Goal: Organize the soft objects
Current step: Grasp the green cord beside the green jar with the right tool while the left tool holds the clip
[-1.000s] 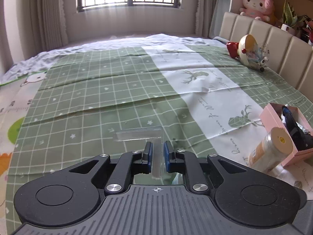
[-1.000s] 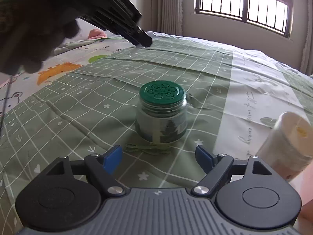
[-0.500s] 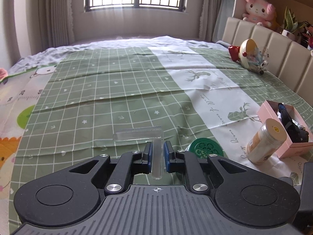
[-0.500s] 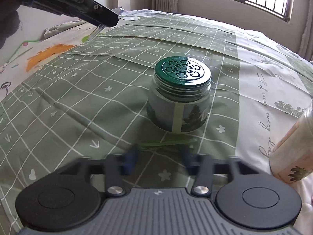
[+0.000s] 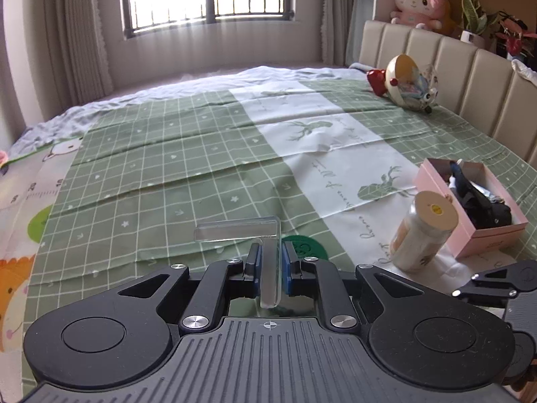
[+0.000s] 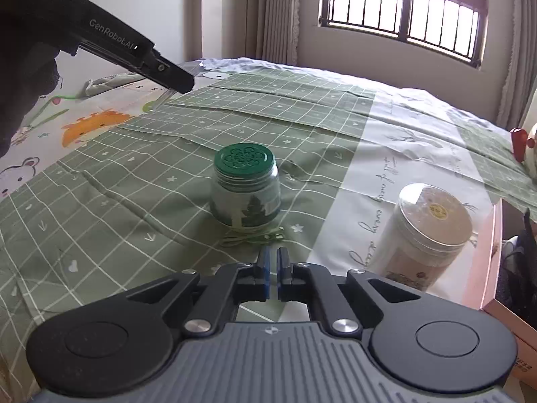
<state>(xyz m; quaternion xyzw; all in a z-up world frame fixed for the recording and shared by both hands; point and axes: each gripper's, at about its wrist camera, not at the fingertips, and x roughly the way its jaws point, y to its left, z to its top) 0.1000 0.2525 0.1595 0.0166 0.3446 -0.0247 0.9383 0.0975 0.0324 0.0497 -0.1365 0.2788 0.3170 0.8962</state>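
My left gripper [image 5: 270,270] is shut on a clear L-shaped plastic piece [image 5: 261,235] and holds it above the bed. It also shows in the right wrist view [image 6: 174,79], high at the left. My right gripper [image 6: 272,268] is shut and empty, just short of a thin green band [image 6: 251,238] that lies on the green checked cloth [image 6: 134,181] in front of a glass jar with a green lid [image 6: 245,184]. The jar's lid [image 5: 307,247] shows just past my left fingers.
A tall clear jar with a pale lid [image 6: 426,231] stands right of the green-lid jar. A pink box [image 5: 470,201] with dark items sits at the right. Toys [image 5: 406,82] lie by the padded headboard [image 5: 463,77]. A plush [image 5: 418,1] sits on the shelf above.
My right gripper has closed from wide open to shut and drawn back from the jar. My left gripper has risen and holds the clear piece as before.
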